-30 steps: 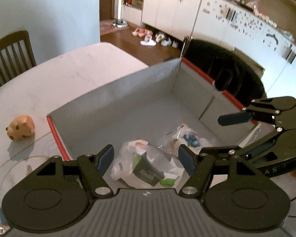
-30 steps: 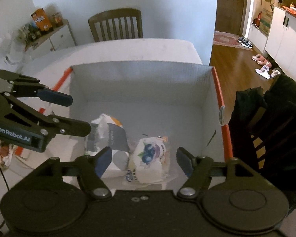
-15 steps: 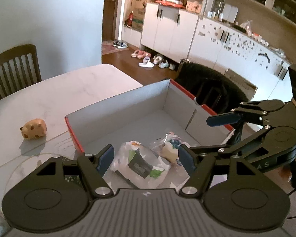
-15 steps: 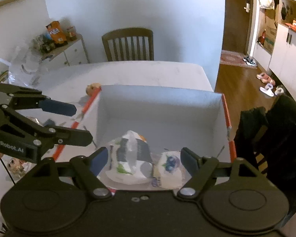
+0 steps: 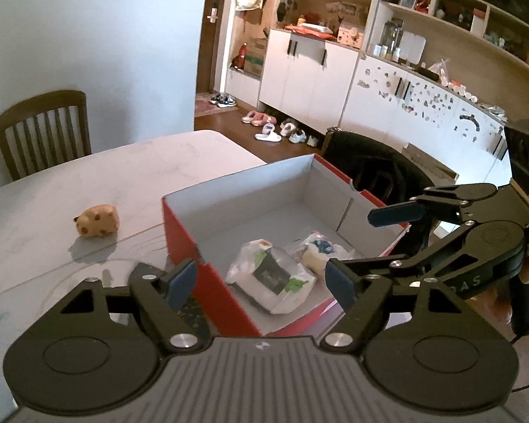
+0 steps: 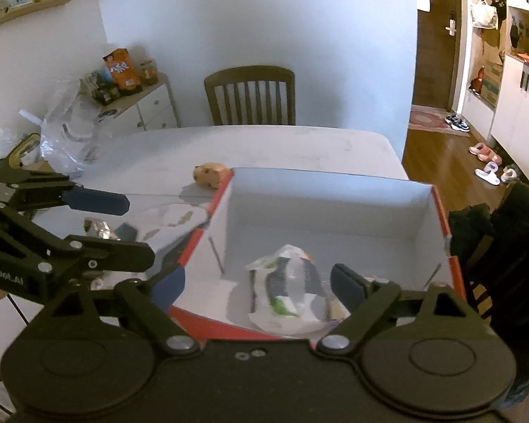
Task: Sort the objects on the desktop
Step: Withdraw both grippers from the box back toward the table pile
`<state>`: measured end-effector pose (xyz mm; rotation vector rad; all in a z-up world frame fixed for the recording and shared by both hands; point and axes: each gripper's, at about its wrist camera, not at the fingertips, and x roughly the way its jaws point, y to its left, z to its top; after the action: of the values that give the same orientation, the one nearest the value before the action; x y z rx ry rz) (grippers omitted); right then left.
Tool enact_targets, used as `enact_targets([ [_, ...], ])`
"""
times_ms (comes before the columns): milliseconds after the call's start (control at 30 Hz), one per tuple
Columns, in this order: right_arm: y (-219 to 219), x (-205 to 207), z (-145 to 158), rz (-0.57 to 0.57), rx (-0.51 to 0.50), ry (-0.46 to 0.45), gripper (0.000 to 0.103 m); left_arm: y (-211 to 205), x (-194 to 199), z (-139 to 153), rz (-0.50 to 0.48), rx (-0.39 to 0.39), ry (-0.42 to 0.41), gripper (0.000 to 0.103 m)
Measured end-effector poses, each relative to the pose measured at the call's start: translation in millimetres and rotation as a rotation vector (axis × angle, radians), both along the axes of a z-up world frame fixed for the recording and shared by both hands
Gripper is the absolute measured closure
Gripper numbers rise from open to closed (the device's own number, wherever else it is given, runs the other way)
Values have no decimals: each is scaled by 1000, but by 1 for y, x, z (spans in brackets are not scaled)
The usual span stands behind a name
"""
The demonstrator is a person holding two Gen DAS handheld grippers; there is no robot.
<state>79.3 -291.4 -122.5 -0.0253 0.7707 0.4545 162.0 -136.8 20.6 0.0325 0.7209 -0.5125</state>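
A red box with a grey inside (image 5: 264,190) (image 6: 335,197) stands on the white table. In it lie a white snack packet with a dark label (image 5: 273,276) (image 6: 289,292) and a smaller packet with a blue print (image 5: 319,248). A tan spotted toy (image 5: 97,220) (image 6: 210,173) sits on the table left of the box. My left gripper (image 5: 261,282) is open and empty above the box's near left corner. My right gripper (image 6: 257,285) is open and empty above the box's near edge; it also shows in the left wrist view (image 5: 388,243).
Small wrappers and a dark item (image 6: 127,231) lie on the table left of the box. A wooden chair (image 6: 250,95) stands at the far side, a dark-draped chair (image 5: 374,172) to the right. A cluttered cabinet (image 6: 134,102) stands by the wall.
Both grippers have drawn back and up from the box, still open. The box now looks smaller and farther, and more of the room shows.
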Motion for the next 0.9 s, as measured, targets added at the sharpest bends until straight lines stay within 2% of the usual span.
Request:
enact_targets([
  [167,18,-10,2,8,4,-17,7,26,-9,-1,32,-30,0,19],
  [333,38,-20,3,9,20,-29,3,52,-20,-2,55,-41,-15,3],
  [733,94,-41,2,20,35,-46,1,116,-45,-14,92,-62,-16,0],
  [900,117,-46,-1,14,41,-52,1,143,-59,-19,106,-77,-41,0],
])
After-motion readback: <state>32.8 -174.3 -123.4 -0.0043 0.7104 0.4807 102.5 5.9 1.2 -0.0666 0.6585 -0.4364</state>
